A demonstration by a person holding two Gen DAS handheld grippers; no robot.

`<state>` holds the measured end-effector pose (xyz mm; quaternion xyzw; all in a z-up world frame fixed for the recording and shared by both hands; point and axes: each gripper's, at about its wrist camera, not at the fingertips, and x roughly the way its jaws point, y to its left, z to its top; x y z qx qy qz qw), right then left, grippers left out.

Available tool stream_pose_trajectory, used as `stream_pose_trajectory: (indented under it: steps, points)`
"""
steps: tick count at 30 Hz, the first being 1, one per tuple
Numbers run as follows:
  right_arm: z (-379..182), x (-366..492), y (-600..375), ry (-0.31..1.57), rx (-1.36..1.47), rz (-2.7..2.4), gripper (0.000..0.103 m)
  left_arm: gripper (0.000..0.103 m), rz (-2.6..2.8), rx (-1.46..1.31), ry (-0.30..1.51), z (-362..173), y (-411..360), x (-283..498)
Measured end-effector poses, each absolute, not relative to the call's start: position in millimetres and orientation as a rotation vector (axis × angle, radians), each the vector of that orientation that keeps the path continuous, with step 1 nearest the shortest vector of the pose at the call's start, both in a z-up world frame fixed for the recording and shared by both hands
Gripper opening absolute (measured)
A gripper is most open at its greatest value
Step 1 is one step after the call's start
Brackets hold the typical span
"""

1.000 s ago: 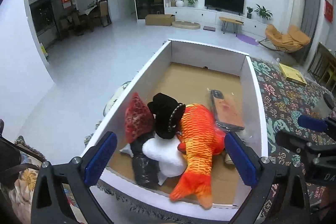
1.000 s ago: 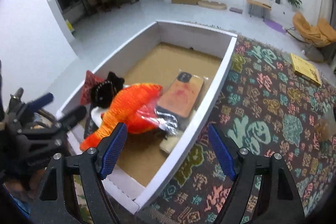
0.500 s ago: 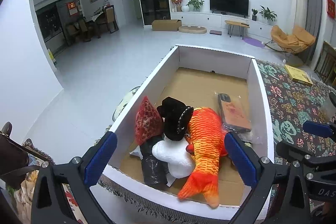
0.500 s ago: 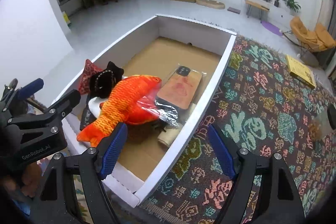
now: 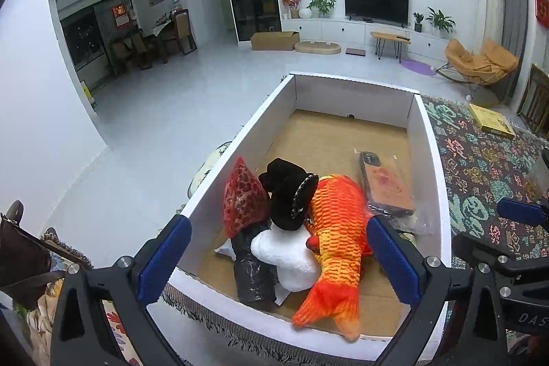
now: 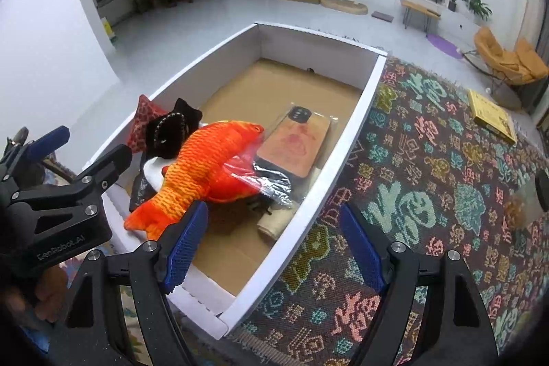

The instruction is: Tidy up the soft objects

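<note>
Inside white box [image 5: 427, 160]: orange plush fish [image 5: 338, 228], red cushion [image 5: 242, 198], wrapped phone case [image 5: 386, 186].

Surface: patterned woven rug [image 6: 429, 201] with fringed edge, on pale tiled floor [image 5: 164, 112] | On rug: open white cardboard box [image 6: 346, 139], soft items inside | Also on rug: flat yellow book [image 6: 492, 115], well apart from box

Plush fish [image 5: 338, 239] in box [image 5: 425, 139], cushion [image 5: 242, 198] left, phone case [image 5: 386, 186] right
</note>
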<state>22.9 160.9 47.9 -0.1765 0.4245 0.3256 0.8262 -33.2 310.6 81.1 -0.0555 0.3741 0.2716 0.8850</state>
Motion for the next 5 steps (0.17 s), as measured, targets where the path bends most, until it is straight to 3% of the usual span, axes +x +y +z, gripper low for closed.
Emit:
stream_pose_trajectory:
  steps: [5]
  points:
    - [46.4,23.3,156.9,0.901,-0.368,0.684,0.082,0.102,0.561,-0.123,0.756,83.2,307.6,-36.1]
